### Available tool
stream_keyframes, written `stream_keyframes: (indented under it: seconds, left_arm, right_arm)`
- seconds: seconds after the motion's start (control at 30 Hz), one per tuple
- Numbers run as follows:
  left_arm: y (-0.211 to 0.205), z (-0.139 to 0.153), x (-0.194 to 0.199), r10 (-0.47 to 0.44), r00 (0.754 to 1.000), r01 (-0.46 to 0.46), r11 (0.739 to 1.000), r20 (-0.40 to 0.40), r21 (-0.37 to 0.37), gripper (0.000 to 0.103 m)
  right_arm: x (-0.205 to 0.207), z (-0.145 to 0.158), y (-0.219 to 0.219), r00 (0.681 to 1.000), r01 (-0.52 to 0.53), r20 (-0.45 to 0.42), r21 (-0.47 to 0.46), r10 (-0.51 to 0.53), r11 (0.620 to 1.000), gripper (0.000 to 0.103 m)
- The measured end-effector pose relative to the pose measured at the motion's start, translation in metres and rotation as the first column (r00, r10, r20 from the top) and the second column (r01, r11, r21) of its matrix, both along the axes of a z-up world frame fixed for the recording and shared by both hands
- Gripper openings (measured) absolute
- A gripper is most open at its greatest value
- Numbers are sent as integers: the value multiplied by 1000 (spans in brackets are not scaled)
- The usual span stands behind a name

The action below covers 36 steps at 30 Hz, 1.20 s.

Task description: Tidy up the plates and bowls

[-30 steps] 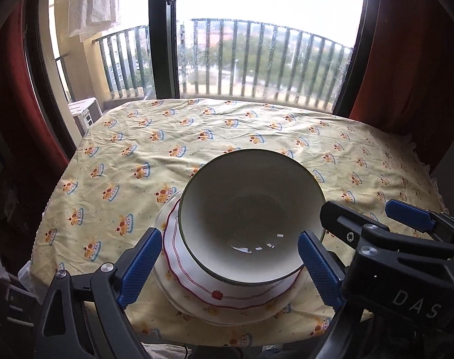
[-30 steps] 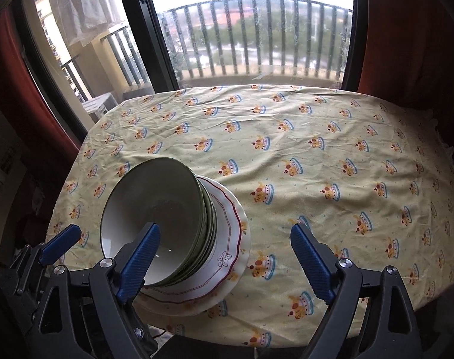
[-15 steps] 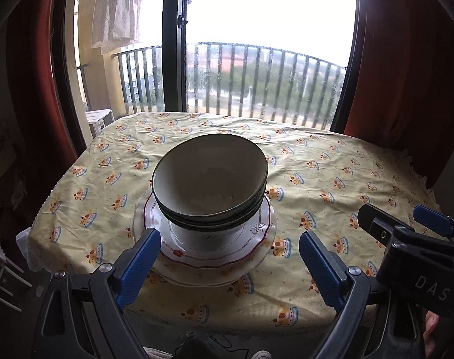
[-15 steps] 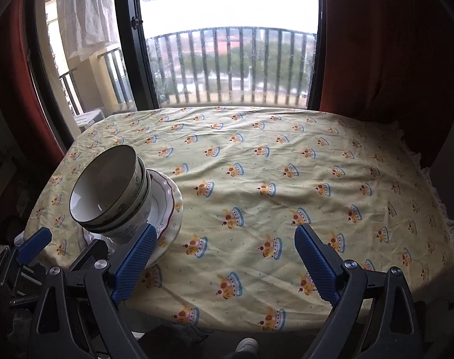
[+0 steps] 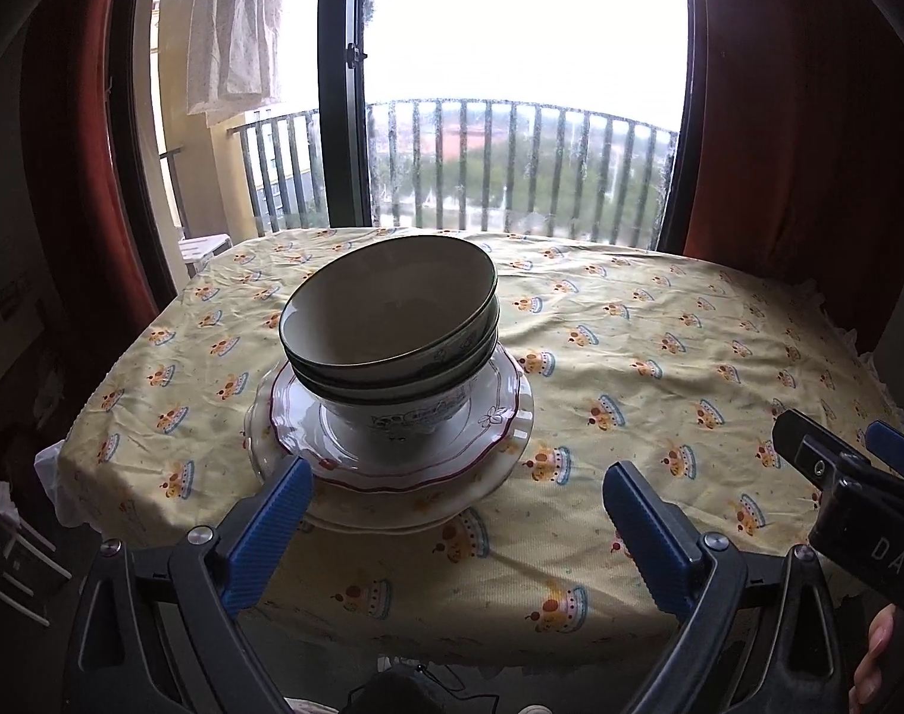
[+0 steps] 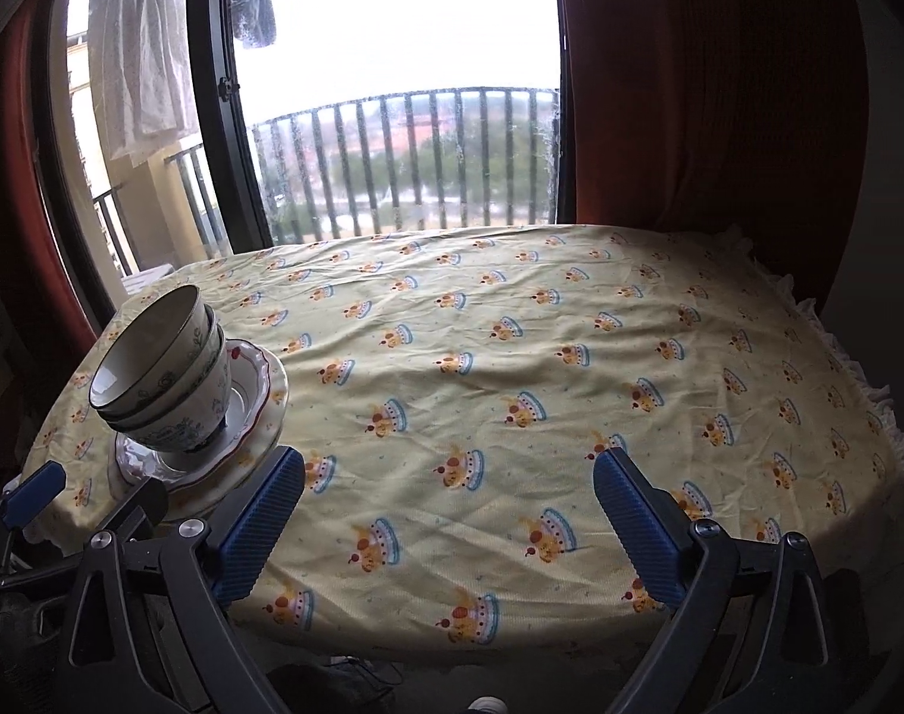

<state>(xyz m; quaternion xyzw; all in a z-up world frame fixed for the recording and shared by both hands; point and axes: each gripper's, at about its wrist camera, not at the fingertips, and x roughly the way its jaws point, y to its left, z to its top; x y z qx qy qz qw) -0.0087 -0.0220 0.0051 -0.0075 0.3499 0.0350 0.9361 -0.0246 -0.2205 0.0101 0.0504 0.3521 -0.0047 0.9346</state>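
Note:
A stack of white bowls with dark green rims (image 5: 392, 333) stands on stacked white plates, the upper one red-trimmed (image 5: 499, 416), near the table's front left edge. The same bowls (image 6: 160, 369) and plates (image 6: 255, 398) show at the left of the right wrist view. My left gripper (image 5: 457, 529) is open and empty, held back from the stack at the table's near edge. My right gripper (image 6: 449, 511) is open and empty, to the right of the stack over the tablecloth's front edge; it also shows at the right of the left wrist view (image 5: 832, 464).
The table carries a yellow cloth with a crown pattern (image 6: 511, 357). Behind it are a window with balcony railing (image 5: 511, 166) and red curtains (image 6: 719, 89) on both sides. The table's front edge lies just under both grippers.
Both grippers have pulled back and dropped lower, away from the stack. The bowls and plates now look smaller and are seen more from the side. Both stayed open.

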Motion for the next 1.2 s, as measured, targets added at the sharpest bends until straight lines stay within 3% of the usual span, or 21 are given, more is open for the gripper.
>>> stream_keyframes:
  seconds: [0.13, 0.83, 1.2]
  left_arm:
    - [-3, -1, -2, 22, 1000, -22, 1000, -3, -9, 99]
    - [-9, 1, -2, 52, 999, -52, 999, 10, -15, 99]
    - [-11, 1, -3, 57, 998, -57, 998, 13, -9, 99]
  right_arm:
    - [-2, -6, -11, 999, 49, -11, -12, -49, 999, 99]
    - [-3, -3, -7, 997, -57, 42, -46, 59, 997, 99]
    - [-2, -3, -5, 998, -54, 42, -49, 56, 997, 99]
